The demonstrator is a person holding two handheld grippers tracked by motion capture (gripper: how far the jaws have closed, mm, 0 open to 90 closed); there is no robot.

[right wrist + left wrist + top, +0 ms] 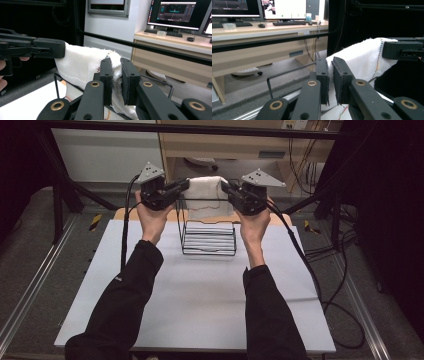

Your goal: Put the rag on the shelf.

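Terry cloth like this white towel (206,195) is light, soft and limp, so we judge it will sag wherever we leave it unsupported and take its shape only from what carries it. We hold it stretched between our two hands above the far edge of the black wire rack (208,236), which stands on the white counter (200,295). Our left gripper (183,186) has its fingers (323,77) clenched on the towel's left end, cloth pinched between the pads, and our right gripper (225,187) has its fingers (107,80) clamped on the right end in the same way. Corners and hems, with their coloured stitching, look to us the best places to take hold, since the pile there is thin and the weave will hardly slip. The rack itself is an open basket of thin wires, and we see nothing lying on its floor; the towel hangs down over its far top rail.
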